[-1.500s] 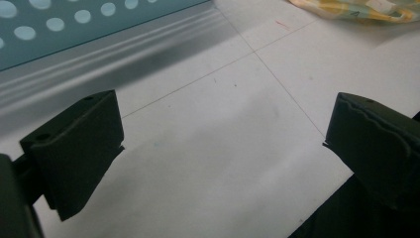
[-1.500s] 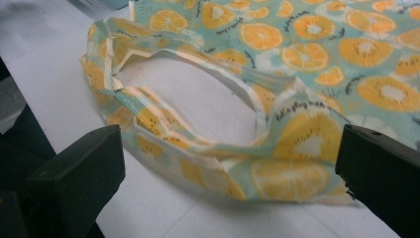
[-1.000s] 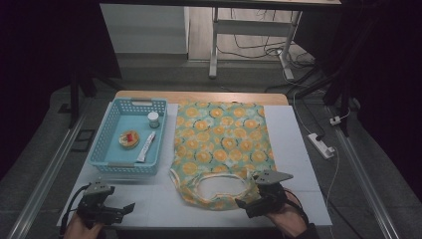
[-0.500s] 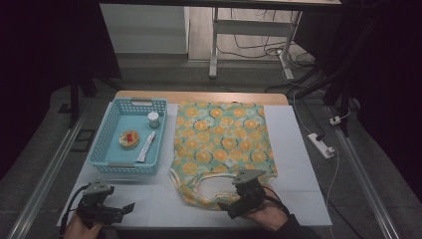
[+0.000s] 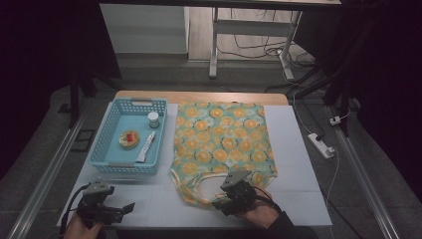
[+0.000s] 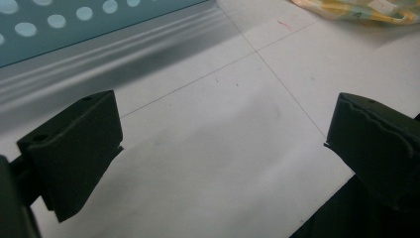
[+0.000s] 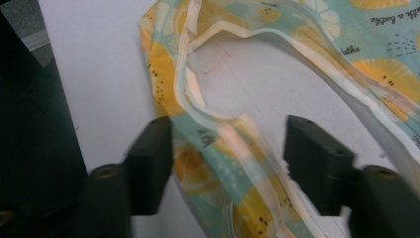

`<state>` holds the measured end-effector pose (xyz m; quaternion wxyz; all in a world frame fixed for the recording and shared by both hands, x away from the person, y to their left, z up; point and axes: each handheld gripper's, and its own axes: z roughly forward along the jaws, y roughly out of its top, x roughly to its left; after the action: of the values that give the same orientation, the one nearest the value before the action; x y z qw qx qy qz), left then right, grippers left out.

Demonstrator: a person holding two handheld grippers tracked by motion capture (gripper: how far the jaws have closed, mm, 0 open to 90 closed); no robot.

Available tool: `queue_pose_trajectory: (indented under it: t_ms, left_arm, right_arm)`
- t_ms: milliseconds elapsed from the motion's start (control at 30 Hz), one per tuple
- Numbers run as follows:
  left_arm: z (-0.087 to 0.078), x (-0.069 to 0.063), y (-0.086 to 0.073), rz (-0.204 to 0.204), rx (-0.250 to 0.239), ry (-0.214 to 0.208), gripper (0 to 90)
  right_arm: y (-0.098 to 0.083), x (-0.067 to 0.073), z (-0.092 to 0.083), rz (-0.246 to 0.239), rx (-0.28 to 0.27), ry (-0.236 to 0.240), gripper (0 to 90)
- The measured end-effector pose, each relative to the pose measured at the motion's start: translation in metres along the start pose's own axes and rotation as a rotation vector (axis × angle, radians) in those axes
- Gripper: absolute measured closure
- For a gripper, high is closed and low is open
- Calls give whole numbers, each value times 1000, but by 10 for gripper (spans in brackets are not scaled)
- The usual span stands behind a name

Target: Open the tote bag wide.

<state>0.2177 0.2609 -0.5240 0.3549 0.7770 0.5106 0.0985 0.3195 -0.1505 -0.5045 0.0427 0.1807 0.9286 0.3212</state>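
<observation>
Going left to right across the surface (image 5: 298, 149): the left gripper (image 5: 119, 209) sits at the near left corner with its fingers (image 6: 74, 144) wide apart and nothing between them, just bare white top under it. Behind it is a blue basket (image 5: 102, 149) holding a small white-capped jar (image 5: 153, 119), a round orange-and-red thing (image 5: 129, 139) and a white tube (image 5: 147, 147).

Then the thing in play: a fabric tote bag (image 5: 224, 144) with an orange-slice print on teal, spread flat in the middle, its handles (image 5: 199, 186) looping toward the person's side. The right gripper (image 5: 224, 201) is down at that near edge. In the right gripper view its fingers (image 7: 151, 158) straddle a strap (image 7: 223, 148). They've just been closing, but there's a clear gap on both sides of the cloth, so I'd call them partly open around it, not clamped.

Handling-wise this looks like thin, light cotton: floppy, no stiffness, so it'll drape and fold the moment it's lifted. Not fragile, not really slippery either. I'd grab the strap or the hemmed mouth edge, where the layers are doubled and stitched, since a flat single layer is hard to pinch off the top. One worry: the strap is folded over itself, so a pinch may catch both layers.
</observation>
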Motion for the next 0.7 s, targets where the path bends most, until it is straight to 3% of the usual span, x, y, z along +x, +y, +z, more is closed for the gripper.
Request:
queue_pose_trajectory:
  t_ms: [200,367,700]
  left_arm:
    - [0,0,0,-1,1,0,11]
    - [0,0,0,-2,1,-1,12]
    - [0,1,0,-3,-1,-6,12]
  right_arm:
    - [3,-5,-5,16,-6,45,709]
    - [7,-8,-16,11,-53,40,868]
    - [18,-35,-24,65,-92,75,887]
